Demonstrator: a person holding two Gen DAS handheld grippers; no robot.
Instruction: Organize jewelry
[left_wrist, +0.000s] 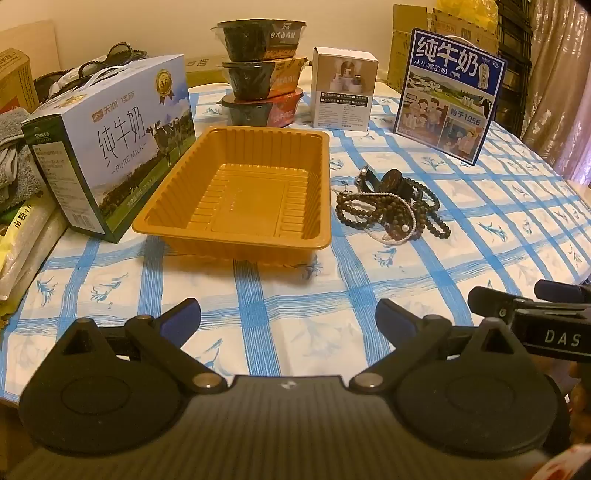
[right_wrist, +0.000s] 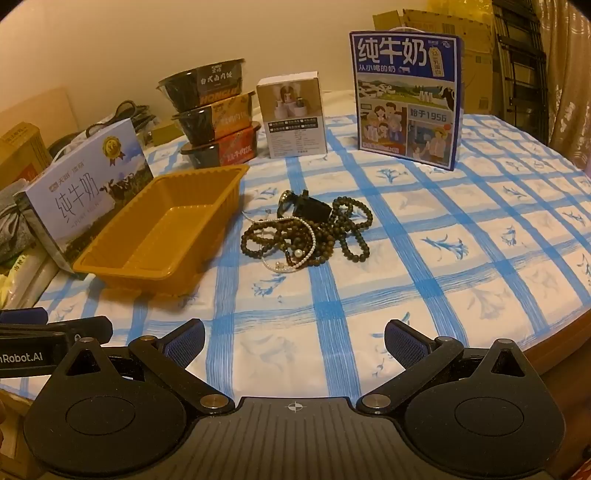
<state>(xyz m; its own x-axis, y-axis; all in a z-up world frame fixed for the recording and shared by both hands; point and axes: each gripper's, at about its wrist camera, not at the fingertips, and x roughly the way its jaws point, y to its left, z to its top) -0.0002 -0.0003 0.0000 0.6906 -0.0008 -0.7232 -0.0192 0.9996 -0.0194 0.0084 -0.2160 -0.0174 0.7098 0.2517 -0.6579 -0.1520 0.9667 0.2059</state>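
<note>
A tangled pile of jewelry (left_wrist: 391, 206) lies on the blue-checked tablecloth: dark bead strands, a thin pearl necklace and a black watch. It also shows in the right wrist view (right_wrist: 306, 229). An empty orange plastic tray (left_wrist: 243, 195) sits just left of the pile, also in the right wrist view (right_wrist: 162, 232). My left gripper (left_wrist: 288, 321) is open and empty, near the table's front edge, well short of the tray. My right gripper (right_wrist: 295, 341) is open and empty, well short of the pile.
A white milk carton box (left_wrist: 110, 144) stands left of the tray. Stacked black food bowls (left_wrist: 262, 70), a small white box (left_wrist: 343, 88) and a blue milk box (left_wrist: 448, 96) stand at the back. The table edge curves at the right (right_wrist: 554, 332).
</note>
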